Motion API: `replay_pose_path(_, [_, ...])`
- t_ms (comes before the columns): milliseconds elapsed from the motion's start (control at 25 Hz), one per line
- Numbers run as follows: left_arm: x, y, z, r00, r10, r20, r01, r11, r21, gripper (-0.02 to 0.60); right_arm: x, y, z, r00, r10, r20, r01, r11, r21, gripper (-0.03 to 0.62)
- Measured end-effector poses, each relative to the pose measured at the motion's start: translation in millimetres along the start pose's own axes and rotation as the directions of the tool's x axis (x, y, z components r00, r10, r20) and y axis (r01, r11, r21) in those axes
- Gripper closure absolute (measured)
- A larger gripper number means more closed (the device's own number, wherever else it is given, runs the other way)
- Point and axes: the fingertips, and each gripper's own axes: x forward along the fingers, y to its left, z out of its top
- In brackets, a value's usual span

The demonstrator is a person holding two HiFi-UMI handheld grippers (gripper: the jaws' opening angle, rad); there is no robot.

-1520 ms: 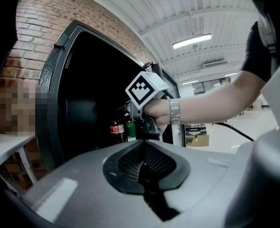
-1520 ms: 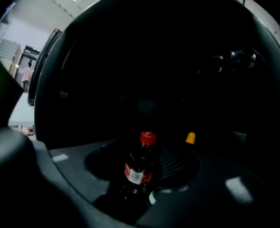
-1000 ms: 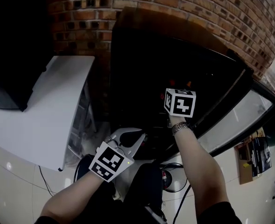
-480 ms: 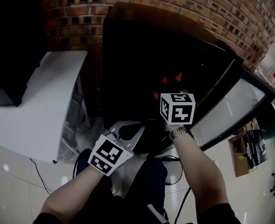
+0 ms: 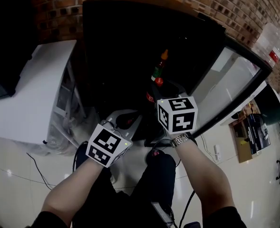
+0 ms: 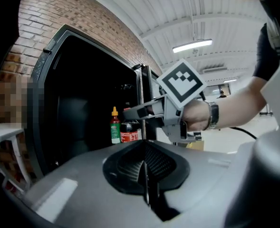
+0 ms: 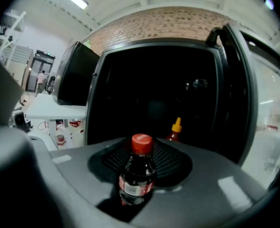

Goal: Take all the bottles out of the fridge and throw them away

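My right gripper is shut on a small dark cola bottle with a red cap, held upright in front of the open black fridge. The same bottle shows under the right gripper in the left gripper view. A sauce bottle with an orange cap and green label stands inside the fridge, beyond the cola bottle; it also shows as the sauce bottle in the right gripper view. My left gripper is shut and empty, low and to the left of the right one.
The fridge's glass door stands open to the right. A white table with a black screen is at the left, against a brick wall. Cables lie on the pale floor.
The right gripper has drawn back from the fridge toward me with the cola bottle. The sauce bottle inside is now in plain view. The left gripper has shifted a little.
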Motion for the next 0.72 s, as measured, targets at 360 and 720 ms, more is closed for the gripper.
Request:
replay_pose_path(360, [20,-60,-35,0.995,-0.062,-0.083,0.060,0.998,-0.029,0.577,-65,-5,-99,0.992,-0.007,-0.126,0.012,0.999,0.036,0.459])
replay_pose_path(720, [57,-123,-94,0.973,-0.158,-0.166,0.146,0.986,-0.086,0.577,-119,-23,-219,0.962,-0.027,-0.272,0.058,0.992,0.109,0.459])
